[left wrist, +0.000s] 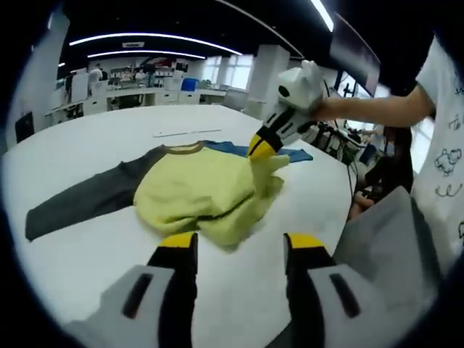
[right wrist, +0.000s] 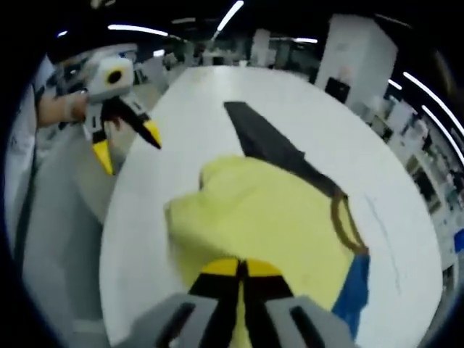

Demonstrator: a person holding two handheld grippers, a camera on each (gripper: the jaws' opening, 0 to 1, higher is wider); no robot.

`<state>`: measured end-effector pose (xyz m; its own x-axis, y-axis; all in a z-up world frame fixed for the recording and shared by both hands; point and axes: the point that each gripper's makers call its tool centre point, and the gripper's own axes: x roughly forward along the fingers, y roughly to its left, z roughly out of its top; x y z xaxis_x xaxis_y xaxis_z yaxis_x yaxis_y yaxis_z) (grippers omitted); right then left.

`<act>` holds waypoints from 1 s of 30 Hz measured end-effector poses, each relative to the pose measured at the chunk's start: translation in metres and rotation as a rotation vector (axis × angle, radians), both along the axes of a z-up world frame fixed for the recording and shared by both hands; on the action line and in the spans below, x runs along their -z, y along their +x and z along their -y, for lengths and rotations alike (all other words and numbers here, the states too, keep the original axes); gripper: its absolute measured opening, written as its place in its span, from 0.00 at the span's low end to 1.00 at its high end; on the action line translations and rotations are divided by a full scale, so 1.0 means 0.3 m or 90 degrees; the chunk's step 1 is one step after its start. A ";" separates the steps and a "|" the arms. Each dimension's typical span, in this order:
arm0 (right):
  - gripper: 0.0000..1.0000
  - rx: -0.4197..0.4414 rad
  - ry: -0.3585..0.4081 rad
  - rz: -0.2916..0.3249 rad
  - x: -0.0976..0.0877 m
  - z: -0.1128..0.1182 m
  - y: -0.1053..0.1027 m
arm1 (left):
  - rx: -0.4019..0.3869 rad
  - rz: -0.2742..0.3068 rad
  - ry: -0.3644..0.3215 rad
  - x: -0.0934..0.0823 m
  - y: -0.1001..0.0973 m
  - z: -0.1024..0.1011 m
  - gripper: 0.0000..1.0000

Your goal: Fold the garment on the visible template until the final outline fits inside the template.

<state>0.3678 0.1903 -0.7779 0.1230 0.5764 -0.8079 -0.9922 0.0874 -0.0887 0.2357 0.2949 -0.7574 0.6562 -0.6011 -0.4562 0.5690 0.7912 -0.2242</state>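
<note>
In the left gripper view we see our left gripper point(left wrist: 239, 250) with its yellow-tipped jaws spread wide, holding nothing, poised just short of the near edge of the garment point(left wrist: 206, 190). The right gripper point(left wrist: 262, 147) comes in from the right with its jaws pinched together on a fold of the yellow cloth (the tips sit right in the fabric). The garment lies bunched on the white table point(left wrist: 94, 250), a dark grey sleeve point(left wrist: 87, 196) stretched flat to one side, and a blue template point(left wrist: 293, 154) peeks out beneath its far edge.
</note>
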 end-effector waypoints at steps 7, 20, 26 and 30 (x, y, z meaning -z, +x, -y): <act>0.00 -0.006 -0.026 -0.007 0.060 -0.050 0.078 | -0.008 -0.014 -0.002 0.021 -0.006 -0.013 0.44; 0.00 -0.065 -0.084 -0.008 0.185 -0.094 0.165 | -0.011 -0.025 -0.008 0.035 0.007 -0.017 0.41; 0.00 -0.062 -0.098 -0.019 0.224 -0.092 0.162 | -0.013 -0.029 -0.010 0.036 0.007 -0.017 0.41; 0.00 -0.068 -0.110 -0.019 0.249 -0.088 0.161 | -0.014 -0.033 -0.010 0.044 0.005 -0.017 0.41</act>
<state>0.4159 0.2168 -0.8525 0.0427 0.4367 -0.8986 -0.9975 -0.0319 -0.0630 0.2371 0.2999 -0.7706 0.6455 -0.5937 -0.4805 0.5388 0.7998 -0.2646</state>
